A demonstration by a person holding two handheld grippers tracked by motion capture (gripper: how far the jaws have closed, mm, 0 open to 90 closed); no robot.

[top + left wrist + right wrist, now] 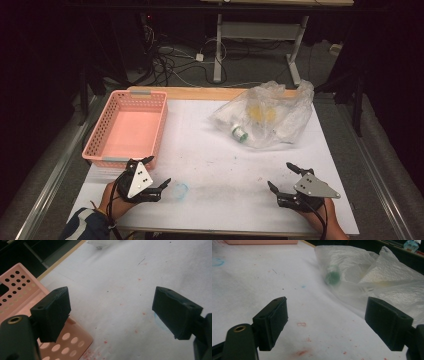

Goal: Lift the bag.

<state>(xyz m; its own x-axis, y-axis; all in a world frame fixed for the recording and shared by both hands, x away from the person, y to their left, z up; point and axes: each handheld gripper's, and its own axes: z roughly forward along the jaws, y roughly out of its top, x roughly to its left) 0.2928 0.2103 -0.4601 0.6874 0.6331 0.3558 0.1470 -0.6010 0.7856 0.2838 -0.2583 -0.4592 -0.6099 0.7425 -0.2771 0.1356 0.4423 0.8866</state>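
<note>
A clear plastic bag [267,114] lies crumpled at the back right of the white table [215,165]. Inside it I make out a small bottle with a green cap [240,133] and something yellow [262,113]. The right gripper view shows the bag [372,277] ahead and the green cap [332,277] blurred through the plastic. An empty pink perforated basket [127,127] stands at the back left. My left gripper [157,176] is open near the front left, just off the basket's near corner [75,340]. My right gripper [280,176] is open at the front right, well short of the bag.
A faint blue ring mark [181,189] sits on the tabletop beside the left gripper. A wooden strip [200,93] runs along the table's far edge. Beyond it are cables [170,60] and desk legs [218,50] on the floor. Metal rails flank the table.
</note>
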